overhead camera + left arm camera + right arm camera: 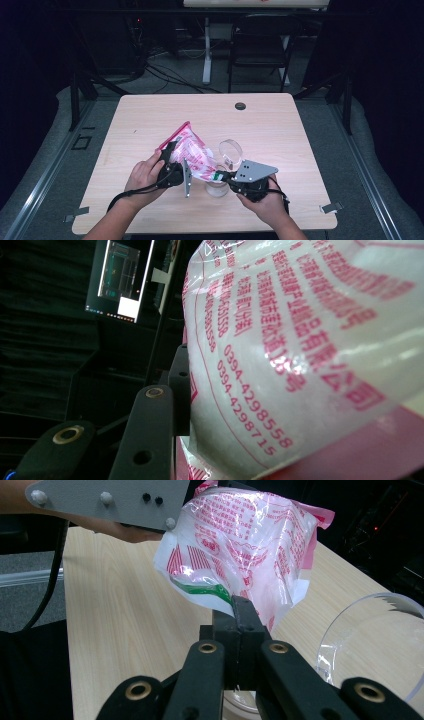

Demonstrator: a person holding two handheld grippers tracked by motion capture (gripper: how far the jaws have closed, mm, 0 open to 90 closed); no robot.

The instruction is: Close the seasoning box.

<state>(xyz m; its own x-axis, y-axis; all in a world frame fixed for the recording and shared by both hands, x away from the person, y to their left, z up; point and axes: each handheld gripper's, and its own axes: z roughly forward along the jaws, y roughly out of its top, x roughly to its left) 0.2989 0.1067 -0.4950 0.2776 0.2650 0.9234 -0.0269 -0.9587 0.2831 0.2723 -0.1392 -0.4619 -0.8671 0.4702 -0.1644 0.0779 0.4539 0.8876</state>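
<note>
Currently my left gripper (172, 161) clamps the red-printed plastic bag (192, 152), held tilted above the table (280, 125) near centre. My right gripper (239, 611) pinches the bag's lower corner, jaws fully closed. At three o'clock of the bag stands a clear glass jar (230, 151).

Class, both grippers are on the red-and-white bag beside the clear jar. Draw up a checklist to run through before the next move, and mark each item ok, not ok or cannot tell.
1. Left gripper holds the bag: ok, the bag sits between its jaws.
2. Right gripper pinches the bag's lower corner: ok, jaws shut on it.
3. Bag lifted off the table: ok, held tilted above it.
4. Bag opened: cannot tell, no tear or opening seen.
5. Jar upright under the bag corner: ok.
6. Lid off the jar: ok, a clear lid stands beside it.
</note>
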